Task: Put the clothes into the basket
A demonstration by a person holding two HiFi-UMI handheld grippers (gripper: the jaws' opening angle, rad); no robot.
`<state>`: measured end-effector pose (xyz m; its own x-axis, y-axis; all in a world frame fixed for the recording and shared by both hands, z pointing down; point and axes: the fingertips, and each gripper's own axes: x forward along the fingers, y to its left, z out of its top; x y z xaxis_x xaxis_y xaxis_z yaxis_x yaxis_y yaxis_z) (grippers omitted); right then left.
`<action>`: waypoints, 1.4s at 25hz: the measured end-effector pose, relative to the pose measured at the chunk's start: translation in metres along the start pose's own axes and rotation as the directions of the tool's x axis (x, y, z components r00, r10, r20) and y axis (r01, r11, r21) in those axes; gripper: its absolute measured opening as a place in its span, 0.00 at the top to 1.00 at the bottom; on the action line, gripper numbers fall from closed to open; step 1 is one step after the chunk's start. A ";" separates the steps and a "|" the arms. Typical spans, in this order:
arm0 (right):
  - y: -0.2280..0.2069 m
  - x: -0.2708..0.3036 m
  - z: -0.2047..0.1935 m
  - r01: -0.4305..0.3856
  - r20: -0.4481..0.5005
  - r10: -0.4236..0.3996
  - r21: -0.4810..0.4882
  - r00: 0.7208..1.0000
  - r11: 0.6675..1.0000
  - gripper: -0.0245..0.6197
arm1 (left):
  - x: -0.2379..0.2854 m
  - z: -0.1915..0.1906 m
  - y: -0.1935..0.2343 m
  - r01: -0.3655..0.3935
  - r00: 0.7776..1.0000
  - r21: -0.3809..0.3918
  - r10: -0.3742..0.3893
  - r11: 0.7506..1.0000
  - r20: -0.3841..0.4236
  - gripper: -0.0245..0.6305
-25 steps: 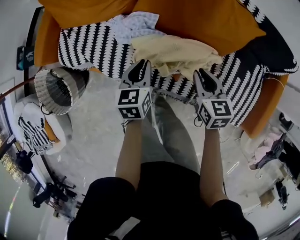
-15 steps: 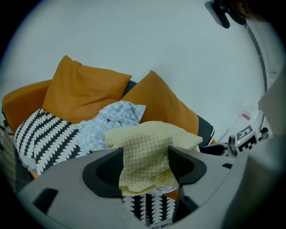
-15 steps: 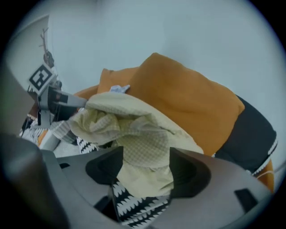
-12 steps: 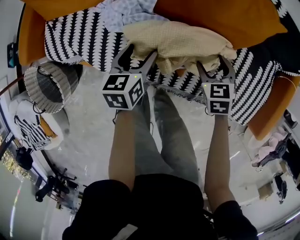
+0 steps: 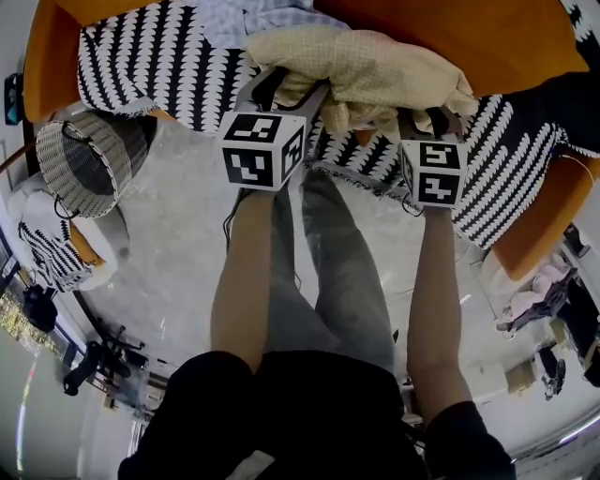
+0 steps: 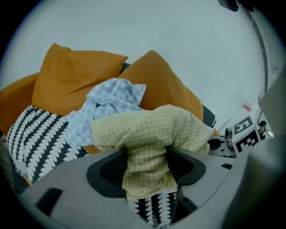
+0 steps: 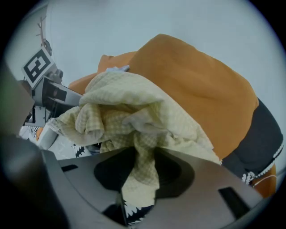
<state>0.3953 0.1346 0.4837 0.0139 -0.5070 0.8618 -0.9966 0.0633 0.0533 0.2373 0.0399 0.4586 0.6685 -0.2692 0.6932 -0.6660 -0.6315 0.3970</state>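
Observation:
A pale yellow checked garment lies bunched on the sofa's black-and-white throw. Both grippers are pushed into its near edge. My left gripper stands wide open, and a thick fold of the yellow garment fills the gap between its jaws. My right gripper is closing around a thinner hanging fold of the yellow garment, with its pads not clearly pressing on it. A light blue checked garment lies behind the yellow one. The woven basket stands on the floor at the left.
Orange cushions back the sofa behind the clothes. A small seat with a patterned cloth is at the far left beyond the basket. The person's legs stand on the pale floor between the arms.
Both grippers went from shut to open and dropped forward onto the yellow garment's near edge. Folds of it now sit between both pairs of jaws, and the right jaws have narrowed again.

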 end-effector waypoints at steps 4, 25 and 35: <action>0.004 -0.010 -0.001 0.034 0.016 -0.036 0.067 0.999 0.997 0.90 | -0.008 -0.001 -0.007 -0.001 1.000 0.041 0.001 0.999 -0.011 0.83; 0.021 -0.162 0.102 -0.141 0.379 -0.019 0.390 0.925 0.910 0.91 | -0.176 0.085 -0.030 -0.029 0.942 -0.049 0.044 0.998 0.333 0.89; 0.130 -0.178 0.231 -0.279 0.459 0.178 0.163 0.871 0.946 0.91 | -0.300 0.107 0.057 -0.168 0.858 -0.184 0.236 0.968 0.457 0.89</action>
<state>0.2441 0.0347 0.2211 -0.2025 -0.8244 0.5286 -0.9603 0.0613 -0.2723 0.0345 0.0068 0.2089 0.5678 -0.7121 0.4129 -0.8181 -0.4326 0.3789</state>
